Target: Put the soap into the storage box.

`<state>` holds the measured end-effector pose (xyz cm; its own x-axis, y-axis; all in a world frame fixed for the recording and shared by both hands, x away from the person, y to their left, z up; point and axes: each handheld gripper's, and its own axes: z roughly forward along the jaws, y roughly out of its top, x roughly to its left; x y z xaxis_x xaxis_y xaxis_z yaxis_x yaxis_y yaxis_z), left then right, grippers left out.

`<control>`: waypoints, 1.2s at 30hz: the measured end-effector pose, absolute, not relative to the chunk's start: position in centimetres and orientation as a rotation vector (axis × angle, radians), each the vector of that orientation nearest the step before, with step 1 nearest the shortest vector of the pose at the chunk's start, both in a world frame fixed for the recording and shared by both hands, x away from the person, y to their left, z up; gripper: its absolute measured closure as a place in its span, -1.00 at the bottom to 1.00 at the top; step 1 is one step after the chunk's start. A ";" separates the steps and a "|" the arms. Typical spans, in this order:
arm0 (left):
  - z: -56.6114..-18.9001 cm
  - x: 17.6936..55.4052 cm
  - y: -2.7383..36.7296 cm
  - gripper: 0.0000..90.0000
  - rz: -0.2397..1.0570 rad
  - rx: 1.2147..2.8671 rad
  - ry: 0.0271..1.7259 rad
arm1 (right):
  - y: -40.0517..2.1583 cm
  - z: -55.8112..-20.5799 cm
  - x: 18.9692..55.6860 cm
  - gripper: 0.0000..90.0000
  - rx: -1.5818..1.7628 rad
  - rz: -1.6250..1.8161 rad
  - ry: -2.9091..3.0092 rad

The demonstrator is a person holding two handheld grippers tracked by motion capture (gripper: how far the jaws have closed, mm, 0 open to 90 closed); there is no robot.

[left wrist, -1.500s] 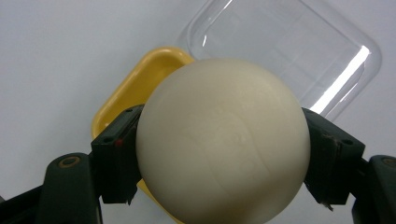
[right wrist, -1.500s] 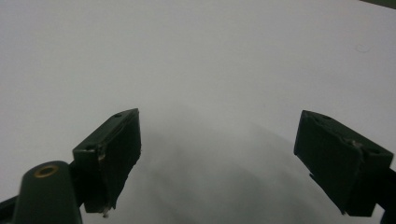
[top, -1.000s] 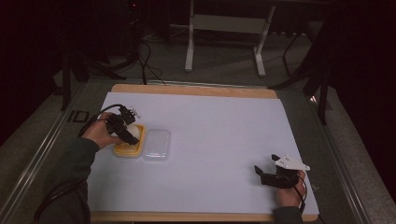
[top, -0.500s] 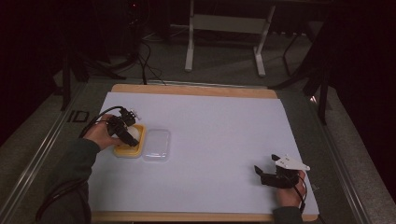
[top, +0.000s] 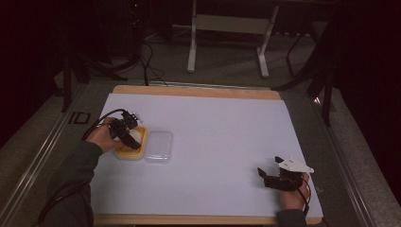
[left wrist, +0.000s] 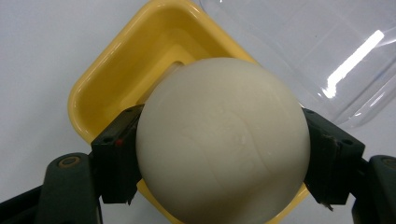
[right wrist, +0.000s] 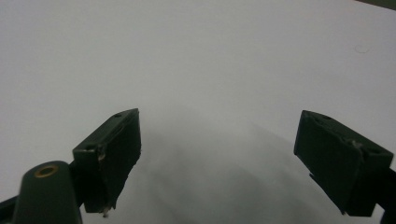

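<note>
A white ball (left wrist: 223,140) sits between the jaws of my left gripper (left wrist: 223,161), which is shut on it just above a yellow square tray (left wrist: 121,70). In the high view the left gripper (top: 128,135) hangs over the yellow tray (top: 126,153) at the table's left side. A clear plastic lid (top: 159,147) lies flat right beside the tray; its glossy surface (left wrist: 322,51) also appears past the ball. My right gripper (top: 265,177) rests near the front right of the table, jaws wide apart with nothing between them (right wrist: 219,158).
The white table sheet (top: 222,127) has a wooden border (top: 198,91). Beyond the far edge stand a metal frame's legs (top: 227,42) and cables (top: 146,56) on the dark floor. The word "ID" (top: 78,117) marks the left rail.
The left gripper with the ball has shifted slightly over the yellow tray. The right gripper has stayed where it was.
</note>
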<state>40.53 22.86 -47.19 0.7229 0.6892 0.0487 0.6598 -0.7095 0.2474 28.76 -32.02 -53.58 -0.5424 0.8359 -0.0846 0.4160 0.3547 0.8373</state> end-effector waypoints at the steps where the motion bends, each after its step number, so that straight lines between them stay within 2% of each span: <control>1: -47.3 40.6 22.9 -0.44 0.203 2.717 1.077 | -32.0 -53.6 28.8 -0.67 1.085 1.089 2.113; 23: -48.3 40.8 22.9 -0.44 0.215 2.749 1.078 | -32.0 -53.6 28.7 -0.67 1.084 1.090 2.113; 36: -49.3 41.1 23.1 -0.45 0.175 2.763 1.092 | -32.0 -53.6 28.7 -0.67 1.083 1.088 2.115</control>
<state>41.13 23.07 -49.29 0.7256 0.6865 0.0477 0.6670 -0.7187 0.1961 28.74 -32.01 -53.58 -0.5437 0.8349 -0.0861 0.4154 0.3568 0.8367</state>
